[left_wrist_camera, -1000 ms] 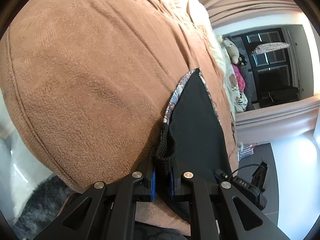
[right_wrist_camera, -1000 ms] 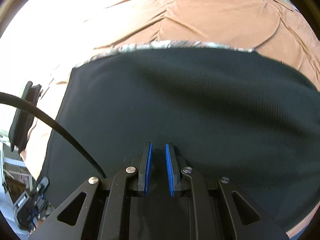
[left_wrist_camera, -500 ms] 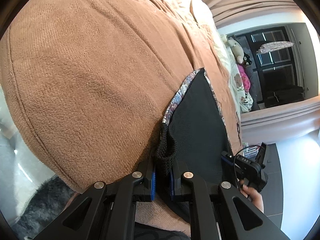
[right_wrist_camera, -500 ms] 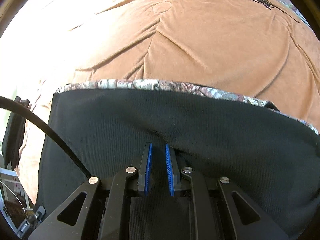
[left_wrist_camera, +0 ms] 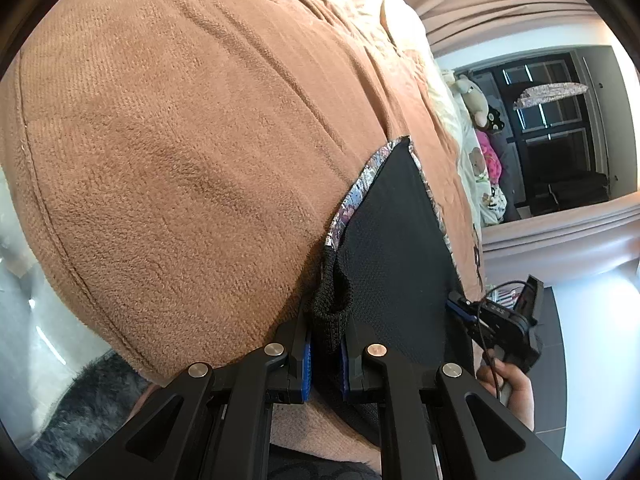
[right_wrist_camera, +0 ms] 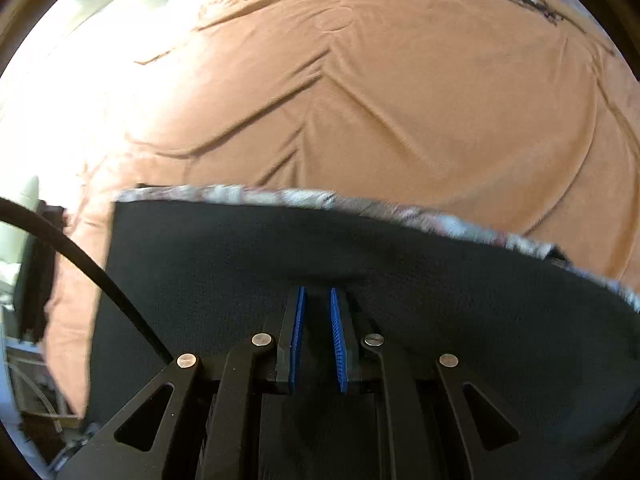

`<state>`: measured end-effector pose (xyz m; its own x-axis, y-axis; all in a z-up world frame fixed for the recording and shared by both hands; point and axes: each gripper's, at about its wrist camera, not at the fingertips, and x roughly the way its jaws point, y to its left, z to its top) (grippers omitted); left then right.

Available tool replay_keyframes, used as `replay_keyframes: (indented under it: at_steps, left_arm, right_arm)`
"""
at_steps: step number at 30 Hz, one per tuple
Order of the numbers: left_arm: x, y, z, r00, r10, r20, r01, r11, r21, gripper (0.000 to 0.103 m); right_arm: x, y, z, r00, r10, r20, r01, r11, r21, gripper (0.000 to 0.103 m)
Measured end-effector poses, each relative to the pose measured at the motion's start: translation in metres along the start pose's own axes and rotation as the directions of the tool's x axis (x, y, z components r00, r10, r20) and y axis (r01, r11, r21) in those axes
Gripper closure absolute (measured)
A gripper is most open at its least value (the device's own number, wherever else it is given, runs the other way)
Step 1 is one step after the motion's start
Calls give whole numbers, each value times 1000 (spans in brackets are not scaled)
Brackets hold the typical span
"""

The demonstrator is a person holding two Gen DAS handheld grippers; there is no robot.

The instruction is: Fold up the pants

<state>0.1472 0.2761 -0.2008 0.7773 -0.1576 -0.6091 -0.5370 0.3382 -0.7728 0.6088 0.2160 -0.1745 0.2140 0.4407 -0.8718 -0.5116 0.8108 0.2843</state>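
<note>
The pants point(left_wrist_camera: 396, 240) are black knit cloth with a patterned grey trim along one edge, lying on a brown blanket point(left_wrist_camera: 180, 140). My left gripper point(left_wrist_camera: 326, 344) is shut on a bunched fold at the cloth's edge. In the right wrist view the pants point(right_wrist_camera: 440, 300) fill the lower half, the trim edge point(right_wrist_camera: 280, 196) running across. My right gripper point(right_wrist_camera: 318, 300) is shut on the black cloth, which puckers at its tips. The right gripper and the hand holding it also show in the left wrist view point(left_wrist_camera: 504, 328) at the cloth's far edge.
The brown blanket point(right_wrist_camera: 380, 100) covers a bed and is creased beyond the pants. A black cable point(right_wrist_camera: 88, 268) crosses the left of the right wrist view. Stuffed toys point(left_wrist_camera: 480, 120) and a dark window lie far off. The bed's edge and floor point(left_wrist_camera: 40, 320) are at left.
The trim edge has slid down towards my right gripper in its view, showing more blanket. The right gripper and hand have come further into the left wrist view. My left grip is unchanged.
</note>
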Motion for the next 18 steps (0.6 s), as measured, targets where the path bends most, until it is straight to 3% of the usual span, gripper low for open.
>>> replay_keyframes:
  at_steps: [13,18]
  left_arm:
    - [-18,-40,7,1000,-27,13,26,995,93,92]
    - [-26,-58,10,998,-56,17,54,992,115,92]
  right_arm:
    - [-27,36,-53,995,96,-2,-96,995,-32,91]
    - [-24,50,-73,993,107,-47,-107,994,-18,92]
